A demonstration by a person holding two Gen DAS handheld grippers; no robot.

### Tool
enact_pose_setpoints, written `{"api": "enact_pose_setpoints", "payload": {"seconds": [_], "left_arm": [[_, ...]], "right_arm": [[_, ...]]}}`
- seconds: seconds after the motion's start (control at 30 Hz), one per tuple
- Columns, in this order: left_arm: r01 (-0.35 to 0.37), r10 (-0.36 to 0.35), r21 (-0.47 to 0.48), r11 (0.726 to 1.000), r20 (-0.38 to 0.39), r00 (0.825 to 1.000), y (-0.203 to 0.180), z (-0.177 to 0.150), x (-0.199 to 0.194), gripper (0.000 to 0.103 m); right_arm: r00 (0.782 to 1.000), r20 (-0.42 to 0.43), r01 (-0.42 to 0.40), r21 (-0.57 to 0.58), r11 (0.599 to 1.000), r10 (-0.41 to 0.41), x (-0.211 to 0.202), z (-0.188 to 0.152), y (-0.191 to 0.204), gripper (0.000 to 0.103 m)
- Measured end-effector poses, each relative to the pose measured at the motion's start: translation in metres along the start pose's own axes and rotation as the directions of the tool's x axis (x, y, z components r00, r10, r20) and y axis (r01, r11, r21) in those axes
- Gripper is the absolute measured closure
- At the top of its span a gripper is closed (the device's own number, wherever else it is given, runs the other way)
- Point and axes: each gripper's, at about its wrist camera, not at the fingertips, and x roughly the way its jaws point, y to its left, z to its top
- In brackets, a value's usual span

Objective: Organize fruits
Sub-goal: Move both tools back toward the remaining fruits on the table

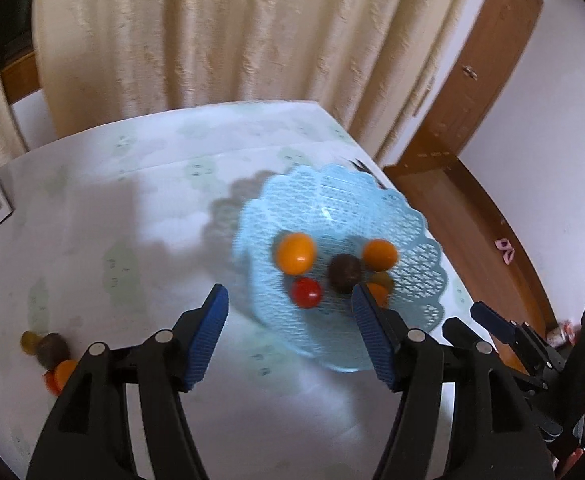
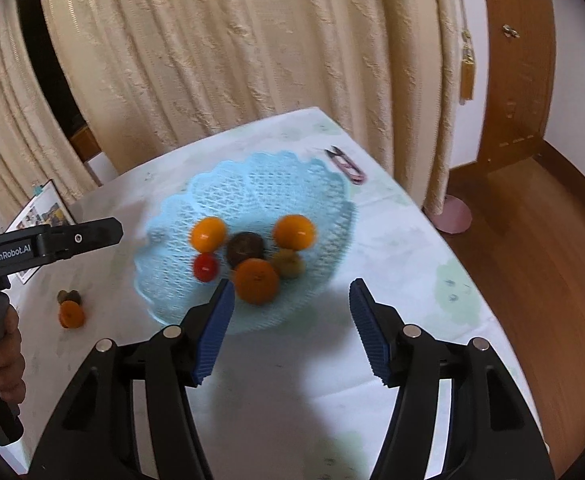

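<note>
Blue-padded left gripper [image 1: 290, 334] and right gripper [image 2: 292, 330] gape wide, empty, before pale-blue lattice plastic basket [image 2: 252, 184]. Left of basket, small round orange fruit [image 2: 71, 314]: probably light, smooth, roll-prone; pinch across middle.

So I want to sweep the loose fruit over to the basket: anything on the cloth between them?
No. In the right wrist view the cloth between the loose fruit and the basket is bare; the left wrist view agrees.

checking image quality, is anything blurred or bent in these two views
Left wrist view: blue basket and fruit smeared by motion blur, basket shadow falling to its left. Right wrist view: basket mildly blurred, curtain sharper; fisheye bends both views' edges.
</note>
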Motion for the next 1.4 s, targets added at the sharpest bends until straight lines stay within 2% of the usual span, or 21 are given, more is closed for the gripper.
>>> {"api": "enact_pose_setpoints", "payload": {"seconds": [0.1,0.3,0.63,1.07,1.27,1.4], "left_arm": [[-0.03,0.03,-0.026,0.999,0.014,0.999,0.019,-0.003,-0.012,0.039],[-0.098,0.101,-0.111,0.989,0.029,0.994,0.071,-0.01,-0.037,0.039],[-0.21,0.22,-0.255,0.944,0.01,0.975,0.162,-0.033,-0.068,0.039],[-0.267,0.281,-0.331,0.905,-0.006,0.96,0.231,-0.056,-0.099,0.039],[-0.281,0.295,-0.348,0.894,-0.014,0.955,0.253,-0.063,-0.108,0.039],[-0.288,0.299,-0.357,0.889,-0.024,0.954,0.267,-0.068,-0.11,0.039]], "right_arm": [[0.999,0.007,-0.033,-0.025,0.999,0.034,0.002,0.004,0.019,0.036],[0.994,-0.002,-0.112,-0.097,0.989,0.112,0.01,0.011,0.065,0.036],[0.972,-0.098,-0.229,-0.189,0.955,0.214,0.032,-0.005,0.135,0.036],[0.927,-0.22,-0.359,-0.278,0.891,0.305,0.066,-0.023,0.225,0.036],[0.893,-0.285,-0.423,-0.271,0.865,0.348,0.086,-0.03,0.259,0.036],[0.883,-0.312,-0.438,-0.28,0.854,0.351,0.099,-0.036,0.275,0.036]]}}
